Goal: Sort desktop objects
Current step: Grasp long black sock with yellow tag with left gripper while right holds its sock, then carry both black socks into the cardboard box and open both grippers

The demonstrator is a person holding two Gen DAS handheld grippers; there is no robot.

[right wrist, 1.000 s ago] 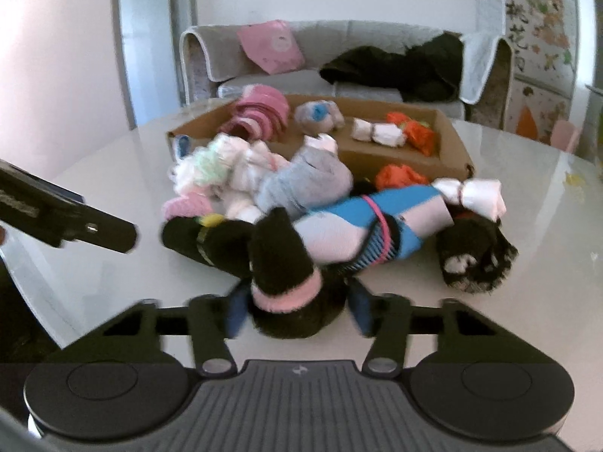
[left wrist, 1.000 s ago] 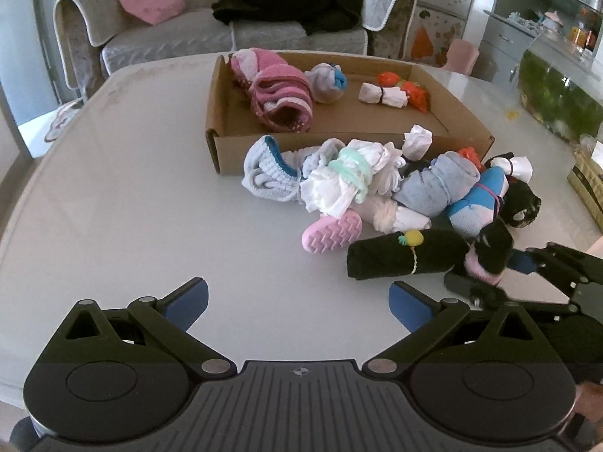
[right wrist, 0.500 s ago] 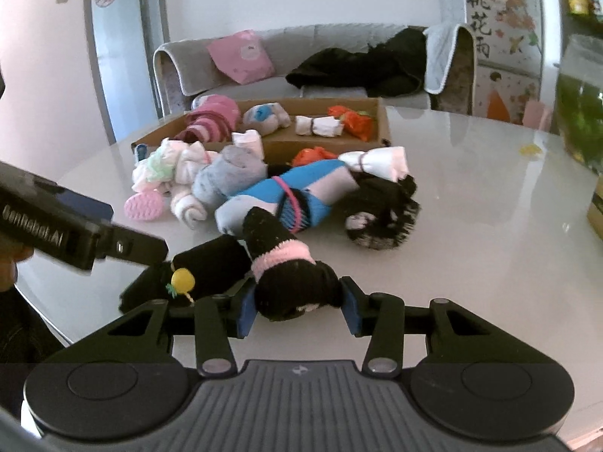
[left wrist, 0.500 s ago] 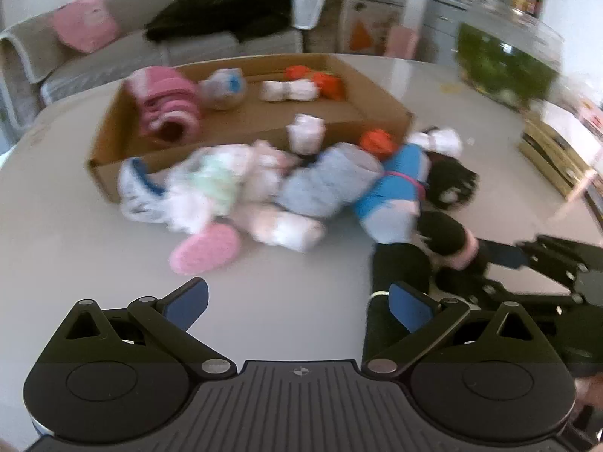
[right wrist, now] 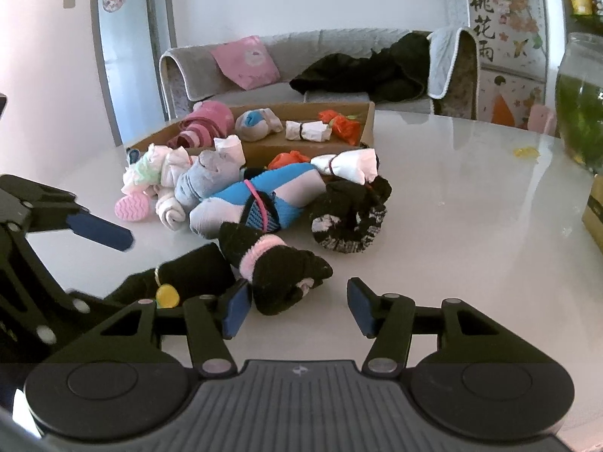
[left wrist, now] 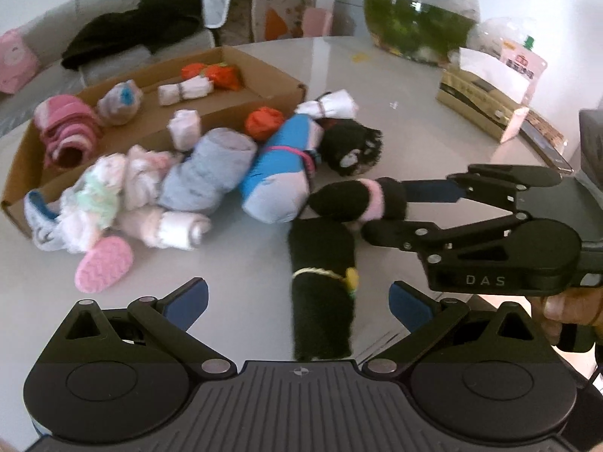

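Note:
A black sock roll with a pink band (right wrist: 279,267) lies on the white table (right wrist: 452,196), between the fingers of my right gripper (right wrist: 297,309). Its jaws are opening; the right pad stands apart from the sock. My left gripper (left wrist: 297,303) is open and straddles a black roll with a yellow band (left wrist: 322,286) without touching it. Behind lies a pile with a blue-grey roll (left wrist: 279,173), a grey roll (left wrist: 211,173) and a fuzzy black sock (left wrist: 350,147). The cardboard tray (left wrist: 264,71) beyond holds several rolled socks.
A fish bowl (left wrist: 418,19) and a boxed package (left wrist: 486,101) stand at the table's far right edge. A pink slipper sole (left wrist: 103,263) lies at the left of the pile. A sofa (right wrist: 301,56) is behind the table. A hand (left wrist: 565,309) holds the right gripper.
The right gripper pulled the pink-banded black sock out of the pile, and its jaws have now parted from it. The left gripper swung right until the yellow-banded black roll lay between its fingers.

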